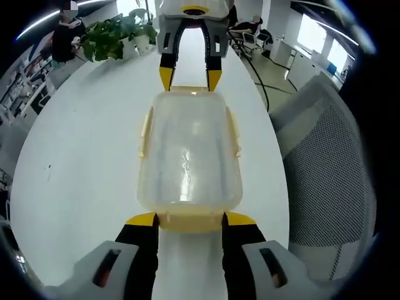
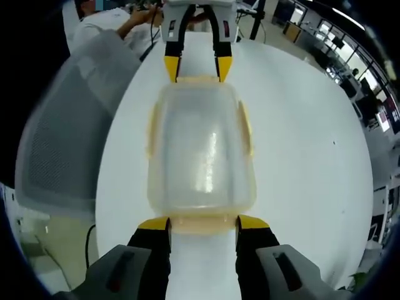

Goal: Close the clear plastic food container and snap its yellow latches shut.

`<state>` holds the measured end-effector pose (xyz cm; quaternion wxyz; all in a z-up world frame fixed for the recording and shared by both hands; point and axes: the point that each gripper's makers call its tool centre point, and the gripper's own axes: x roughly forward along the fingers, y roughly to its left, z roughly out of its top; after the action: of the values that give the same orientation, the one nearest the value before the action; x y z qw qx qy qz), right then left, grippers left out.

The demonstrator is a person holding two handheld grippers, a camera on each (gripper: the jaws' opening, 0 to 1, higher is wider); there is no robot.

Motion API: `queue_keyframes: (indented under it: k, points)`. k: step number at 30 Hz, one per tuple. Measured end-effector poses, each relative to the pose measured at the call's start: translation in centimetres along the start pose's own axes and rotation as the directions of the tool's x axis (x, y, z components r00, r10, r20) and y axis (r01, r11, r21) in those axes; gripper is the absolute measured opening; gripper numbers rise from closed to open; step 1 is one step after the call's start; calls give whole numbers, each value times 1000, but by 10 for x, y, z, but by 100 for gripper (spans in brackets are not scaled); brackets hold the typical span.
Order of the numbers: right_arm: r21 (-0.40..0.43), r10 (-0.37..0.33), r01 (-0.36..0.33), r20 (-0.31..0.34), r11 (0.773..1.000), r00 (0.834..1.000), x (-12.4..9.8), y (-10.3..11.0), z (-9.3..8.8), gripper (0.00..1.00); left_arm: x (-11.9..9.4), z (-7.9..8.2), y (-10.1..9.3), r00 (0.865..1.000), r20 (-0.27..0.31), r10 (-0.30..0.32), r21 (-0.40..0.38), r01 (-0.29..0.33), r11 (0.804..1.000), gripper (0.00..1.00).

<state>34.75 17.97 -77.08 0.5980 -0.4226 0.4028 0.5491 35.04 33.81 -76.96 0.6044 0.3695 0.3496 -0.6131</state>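
Plainly unlabelled clear container (image 1: 189, 153) between left gripper (image 1: 190, 219) and right gripper (image 2: 203, 223).

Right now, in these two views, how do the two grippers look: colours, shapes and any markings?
The left gripper has two black jaws with yellow tips on light grey bodies, each with a dark slot showing an orange-red mark. The right gripper looks the same: black jaws, yellow tips, grey housings with slots. Seen from the front across the container, each has a white-grey body above its jaws. No cables or sleeves are visible.
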Motion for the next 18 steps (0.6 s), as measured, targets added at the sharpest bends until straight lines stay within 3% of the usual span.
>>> queue_keyframes:
  k: [18]
  points:
    - [-24,7,-6,15,1000,1000,6,-3,-5,39,5,0,-1,999,-26,22,-29,-23,999,39]
